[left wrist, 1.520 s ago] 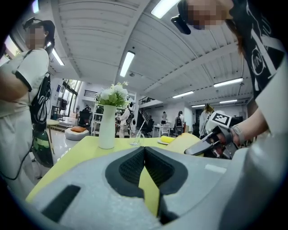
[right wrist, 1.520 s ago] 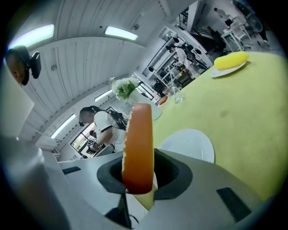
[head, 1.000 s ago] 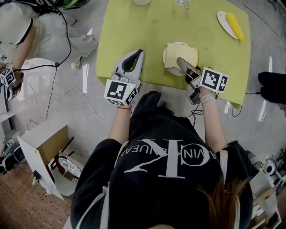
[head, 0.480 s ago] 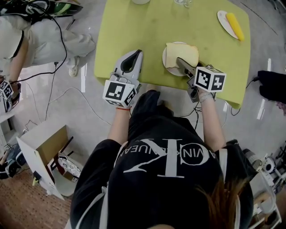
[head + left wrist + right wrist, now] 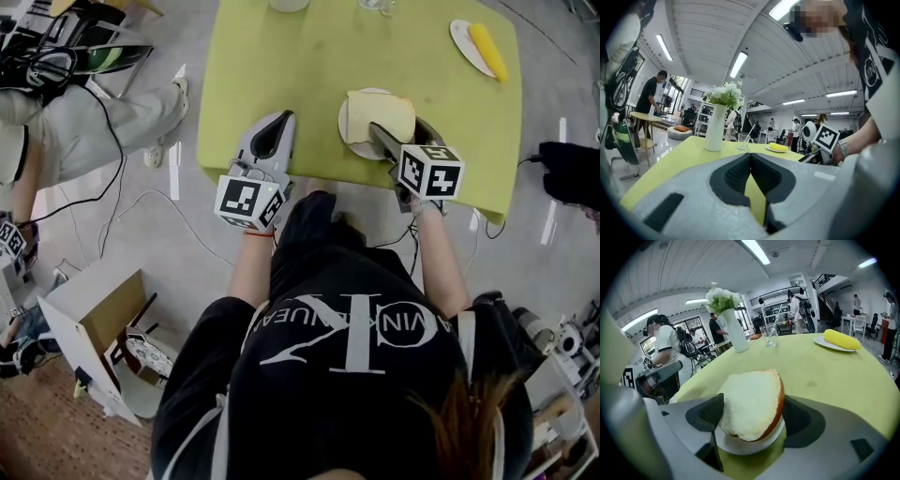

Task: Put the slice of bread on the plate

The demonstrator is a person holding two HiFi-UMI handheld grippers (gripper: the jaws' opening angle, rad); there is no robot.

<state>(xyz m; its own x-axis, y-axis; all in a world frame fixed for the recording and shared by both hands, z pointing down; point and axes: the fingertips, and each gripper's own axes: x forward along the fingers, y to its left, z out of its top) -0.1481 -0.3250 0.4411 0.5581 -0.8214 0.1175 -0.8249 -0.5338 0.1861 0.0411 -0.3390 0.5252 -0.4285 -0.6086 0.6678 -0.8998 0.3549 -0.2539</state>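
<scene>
Right gripper view tells me the job is nearly done: the bread slice (image 5: 750,401) sits on the white plate (image 5: 740,446), a little tilted. My right gripper (image 5: 752,414) is opening, one jaw on either side of it. My left gripper (image 5: 750,157) is pressed together and empty. I judge only backing away remains.

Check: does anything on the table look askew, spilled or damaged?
The slice of bread lies off-centre on the plate, overhanging its rim, between the opening jaws of the right hand-held gripper. Nothing looks spilled or damaged.
</scene>
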